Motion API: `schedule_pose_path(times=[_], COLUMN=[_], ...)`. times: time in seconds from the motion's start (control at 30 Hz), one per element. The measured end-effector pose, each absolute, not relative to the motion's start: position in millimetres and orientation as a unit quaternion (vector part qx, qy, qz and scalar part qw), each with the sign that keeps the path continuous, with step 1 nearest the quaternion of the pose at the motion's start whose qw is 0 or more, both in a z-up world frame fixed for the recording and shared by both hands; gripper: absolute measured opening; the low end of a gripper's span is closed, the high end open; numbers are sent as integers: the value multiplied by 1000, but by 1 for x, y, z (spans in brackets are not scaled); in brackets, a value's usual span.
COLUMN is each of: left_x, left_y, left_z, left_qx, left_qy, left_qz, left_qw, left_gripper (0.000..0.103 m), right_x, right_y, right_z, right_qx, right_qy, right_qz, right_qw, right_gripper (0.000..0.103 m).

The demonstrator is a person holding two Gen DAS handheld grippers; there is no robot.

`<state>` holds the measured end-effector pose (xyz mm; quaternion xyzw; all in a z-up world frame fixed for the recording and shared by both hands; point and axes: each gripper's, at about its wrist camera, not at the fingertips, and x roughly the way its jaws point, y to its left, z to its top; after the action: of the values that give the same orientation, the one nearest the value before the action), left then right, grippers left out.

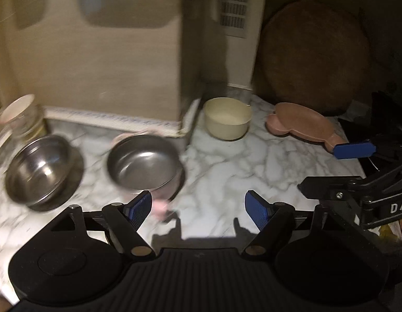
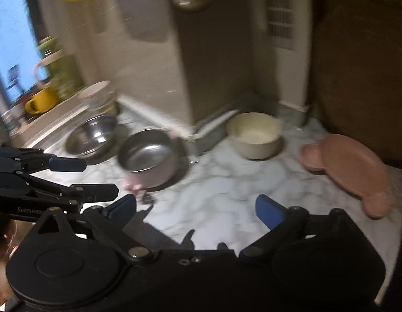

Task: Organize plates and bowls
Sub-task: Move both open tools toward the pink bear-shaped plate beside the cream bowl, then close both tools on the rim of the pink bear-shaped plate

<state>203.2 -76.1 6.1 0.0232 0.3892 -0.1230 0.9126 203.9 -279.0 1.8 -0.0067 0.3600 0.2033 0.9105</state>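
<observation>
On the white, grey-veined marble counter sit four dishes. A shiny steel bowl rests at the far left, near a glass jar. Just beside it stands a second steel bowl with a pink outer shell, its small pink handle pointing toward the camera. Farther back, close to the beige wall corner, is a cream bowl with a matte finish. Well to its right lies a flat, dusty-pink plate with rounded ear-like lobes, in front of a round wooden board leaning upright. The left gripper hovers above the counter with its blue pads spread and nothing between them. The right gripper is likewise spread wide and empty.
</observation>
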Motion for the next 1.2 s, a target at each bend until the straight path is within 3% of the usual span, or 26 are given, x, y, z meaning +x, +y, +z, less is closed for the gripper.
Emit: schedule_pose_path(times=[0.13,0.23,0.87,1.07,1.2], left_x=[234,257,383,416,427], left_y=[-110,-134,-260,-276,-287], left_z=[3,-1,-50,-75,-89], left_qx=[24,27,34,14,4], left_qy=[389,387,424,446,458], left_qz=[-155,-165,-170,-149,-136], left_qw=[908,907,889,882,879], left_gripper=[83,102,102,102,102], right_x=[219,233,353,387,401], right_y=[-312,-336,-458,-492,-508], right_z=[-2,-4,-55,-73,-87], right_qx=[4,14,82,102,106], right_qy=[361,362,411,431,445], right_qz=[161,127,-75,-107,-125], right_qw=[918,923,905,890,881], right_gripper=[102,102,102,99,92])
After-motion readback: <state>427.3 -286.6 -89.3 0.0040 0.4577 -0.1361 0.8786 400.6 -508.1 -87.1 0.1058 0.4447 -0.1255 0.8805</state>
